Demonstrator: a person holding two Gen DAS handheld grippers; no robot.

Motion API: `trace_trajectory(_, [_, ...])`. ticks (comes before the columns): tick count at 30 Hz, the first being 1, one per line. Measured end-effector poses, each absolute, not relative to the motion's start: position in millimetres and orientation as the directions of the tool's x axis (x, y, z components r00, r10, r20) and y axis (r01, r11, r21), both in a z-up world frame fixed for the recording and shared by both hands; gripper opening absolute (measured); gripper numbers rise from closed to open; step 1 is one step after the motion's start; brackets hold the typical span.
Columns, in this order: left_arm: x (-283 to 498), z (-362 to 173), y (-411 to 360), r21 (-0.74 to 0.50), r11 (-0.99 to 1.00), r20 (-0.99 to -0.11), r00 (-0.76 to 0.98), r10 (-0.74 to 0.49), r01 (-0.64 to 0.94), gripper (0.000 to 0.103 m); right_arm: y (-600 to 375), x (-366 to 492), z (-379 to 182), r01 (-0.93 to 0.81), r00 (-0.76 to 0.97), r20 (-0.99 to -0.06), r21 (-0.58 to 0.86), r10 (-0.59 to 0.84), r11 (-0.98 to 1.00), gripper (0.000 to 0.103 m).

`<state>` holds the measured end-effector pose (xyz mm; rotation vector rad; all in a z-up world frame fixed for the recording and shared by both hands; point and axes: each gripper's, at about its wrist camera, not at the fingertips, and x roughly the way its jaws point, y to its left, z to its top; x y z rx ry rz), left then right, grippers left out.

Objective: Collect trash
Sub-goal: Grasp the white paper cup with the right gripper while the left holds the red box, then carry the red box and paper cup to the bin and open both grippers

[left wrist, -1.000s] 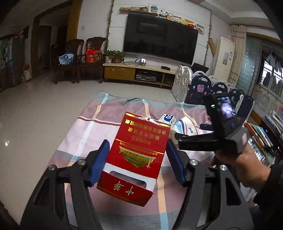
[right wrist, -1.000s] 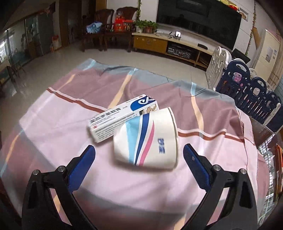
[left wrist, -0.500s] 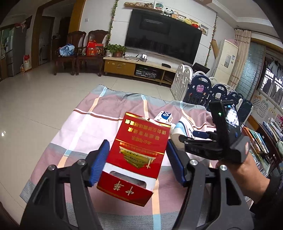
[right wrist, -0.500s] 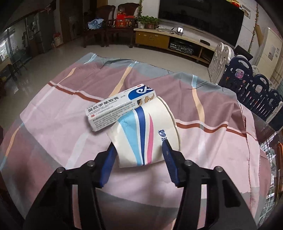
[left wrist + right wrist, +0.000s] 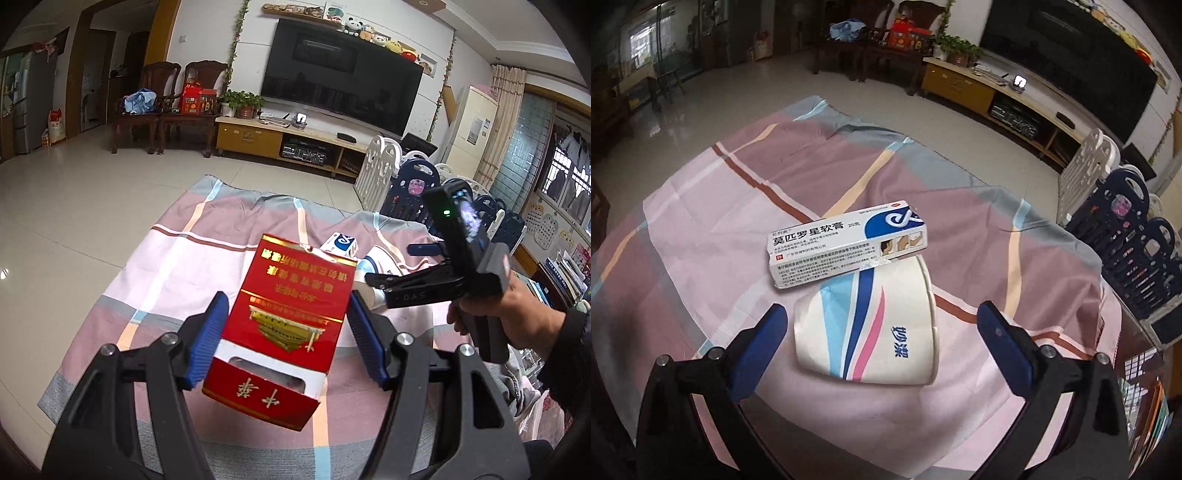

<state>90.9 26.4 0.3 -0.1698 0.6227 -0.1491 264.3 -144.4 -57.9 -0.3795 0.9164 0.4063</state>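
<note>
My left gripper [image 5: 286, 334] is shut on a red cigarette pack [image 5: 286, 325] and holds it above the pink striped cloth [image 5: 184, 266]. My right gripper [image 5: 882, 345] is open, its blue pads on either side of a squashed white paper cup [image 5: 871, 328] with blue and pink stripes that lies on its side on the cloth [image 5: 713, 229]. The pads do not touch the cup. A white and blue ointment box [image 5: 846, 243] lies just beyond the cup and touches it. In the left wrist view the right gripper [image 5: 417, 266] reaches in from the right over the cup [image 5: 373, 266] and the box [image 5: 341, 242].
The cloth covers a table with its edges near on all sides. White and dark blue playpen panels [image 5: 1123, 206] stand at the right. A TV stand [image 5: 280, 142] and wooden chairs [image 5: 166, 107] stand across the tiled floor.
My right gripper had closed on the paper cup half a second ago and has now opened again, and the cup lies flattened between the pads. My left gripper keeps holding the red pack.
</note>
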Motion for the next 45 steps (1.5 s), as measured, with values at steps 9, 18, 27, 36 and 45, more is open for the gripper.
trace_trajectory(9, [94,-3,23,-0.196,0.977,-0.58,0.793,-0.187,0.087,0.066,-144,271,-82,-0.462,0.491,-0.856,-0.097,0.163,0.882,0.082])
trace_trajectory(18, [92,-3,20,-0.185,0.979,-0.578,0.796,-0.179,0.085,0.066,-186,126,-3,-0.262,0.696,-0.692,0.009,0.195,0.965,0.082])
trace_trajectory(27, [76,-11,2,-0.128,0.983,-0.598,0.78,-0.184,0.134,0.066,-229,53,-8,-0.094,0.747,-0.645,0.134,0.159,0.987,0.082])
trace_trajectory(36, [70,-17,-4,-0.084,0.986,-0.585,0.795,-0.163,0.141,0.066,-245,51,3,-0.061,0.786,-0.599,0.174,0.155,0.983,0.082])
trace_trajectory(45, [58,-16,-29,-0.038,0.966,-0.575,0.785,-0.231,0.257,0.066,-380,-116,73,0.194,0.897,-0.428,0.159,-0.11,0.968,0.083])
